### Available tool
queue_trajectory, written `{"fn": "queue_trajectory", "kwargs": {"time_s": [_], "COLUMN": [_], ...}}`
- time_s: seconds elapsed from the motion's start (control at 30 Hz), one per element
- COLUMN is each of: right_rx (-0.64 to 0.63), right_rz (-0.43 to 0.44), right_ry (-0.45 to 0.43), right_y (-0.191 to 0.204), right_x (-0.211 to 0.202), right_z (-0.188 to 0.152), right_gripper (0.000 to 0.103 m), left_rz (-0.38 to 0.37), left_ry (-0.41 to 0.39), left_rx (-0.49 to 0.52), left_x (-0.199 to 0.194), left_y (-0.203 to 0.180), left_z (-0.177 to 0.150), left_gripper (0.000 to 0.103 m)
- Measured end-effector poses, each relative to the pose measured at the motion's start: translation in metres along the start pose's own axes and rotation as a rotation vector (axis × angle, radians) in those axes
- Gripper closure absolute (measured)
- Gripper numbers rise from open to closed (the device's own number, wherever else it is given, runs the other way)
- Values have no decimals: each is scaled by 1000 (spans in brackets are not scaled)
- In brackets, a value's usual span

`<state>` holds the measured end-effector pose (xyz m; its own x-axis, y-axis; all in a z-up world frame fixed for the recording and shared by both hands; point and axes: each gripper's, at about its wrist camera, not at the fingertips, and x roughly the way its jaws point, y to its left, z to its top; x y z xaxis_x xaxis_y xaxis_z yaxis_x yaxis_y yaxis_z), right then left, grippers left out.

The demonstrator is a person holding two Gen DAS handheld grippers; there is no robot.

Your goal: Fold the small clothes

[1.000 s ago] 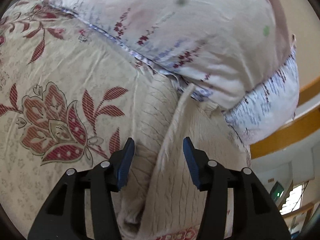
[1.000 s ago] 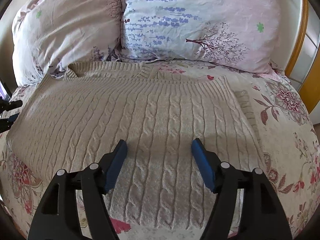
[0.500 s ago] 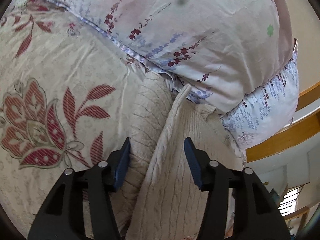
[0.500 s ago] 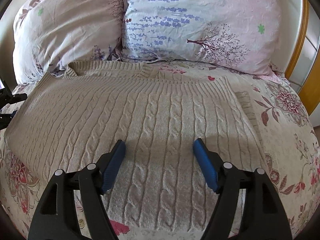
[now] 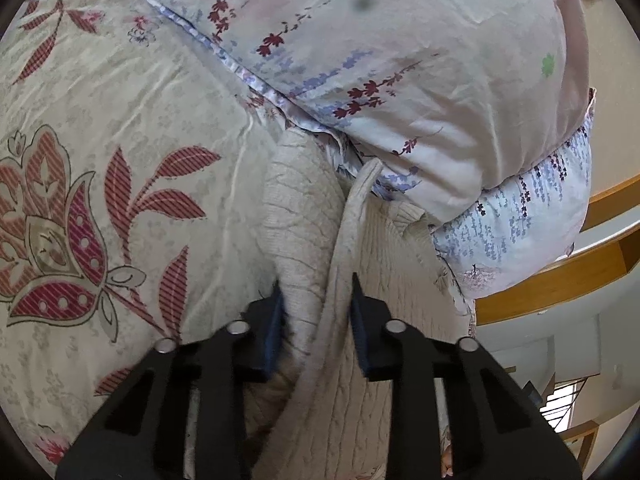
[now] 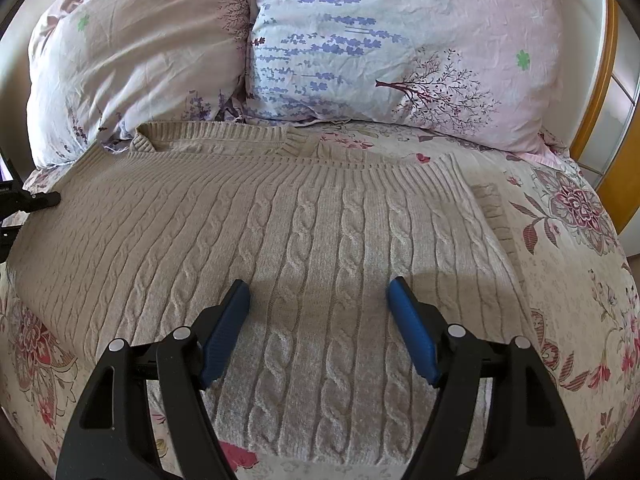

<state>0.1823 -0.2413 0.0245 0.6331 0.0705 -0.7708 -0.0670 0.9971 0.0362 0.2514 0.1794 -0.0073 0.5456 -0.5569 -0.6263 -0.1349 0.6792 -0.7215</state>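
Ahead of my right gripper (image 6: pixel 318 300), whose jaws stand apart above the flat sweater (image 6: pixel 280 232), I have open room across the knit up to the two pillows (image 6: pixel 392 44) walling off the far side. To the right, bare bedspread (image 6: pixel 576 280) runs to the wooden bed frame (image 6: pixel 600 76). My left gripper (image 5: pixel 316 300) is closing around the sweater's bunched edge, the near pillow (image 5: pixel 400 60) close ahead and open bedspread on its left.

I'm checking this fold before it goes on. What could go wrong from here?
1. The left gripper is closing on a bunched edge of the sweater; it may catch only one layer.
2. The right gripper is open above the knit, holding nothing, so a one-sided pull could drag it askew toward the pillows.
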Motion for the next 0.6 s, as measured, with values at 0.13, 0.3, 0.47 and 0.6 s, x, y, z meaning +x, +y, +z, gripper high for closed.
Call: {"fn": "queue_trajectory", "kwargs": {"time_s": [0.13, 0.3, 0.47, 0.6], "right_rx": [-1, 5, 26, 63], "right_rz": [2, 22, 62, 85], "right_ry": [2, 5, -2, -21], "right_y": [0, -3, -11, -22], "right_x": [0, -1, -7, -16], "right_z": [0, 1, -2, -3], "right_gripper": [29, 29, 28, 28], "left_rz": [-63, -178, -263, -337], "left_ry": [-16, -46, -55, -39], "left_rx": [-28, -2, 20, 21], "left_x": [-7, -21, -24, -16], "left_y": [-3, -41, -75, -101], "left_z": [-1, -5, -13, -21], "left_gripper": [85, 86, 87, 88]}}
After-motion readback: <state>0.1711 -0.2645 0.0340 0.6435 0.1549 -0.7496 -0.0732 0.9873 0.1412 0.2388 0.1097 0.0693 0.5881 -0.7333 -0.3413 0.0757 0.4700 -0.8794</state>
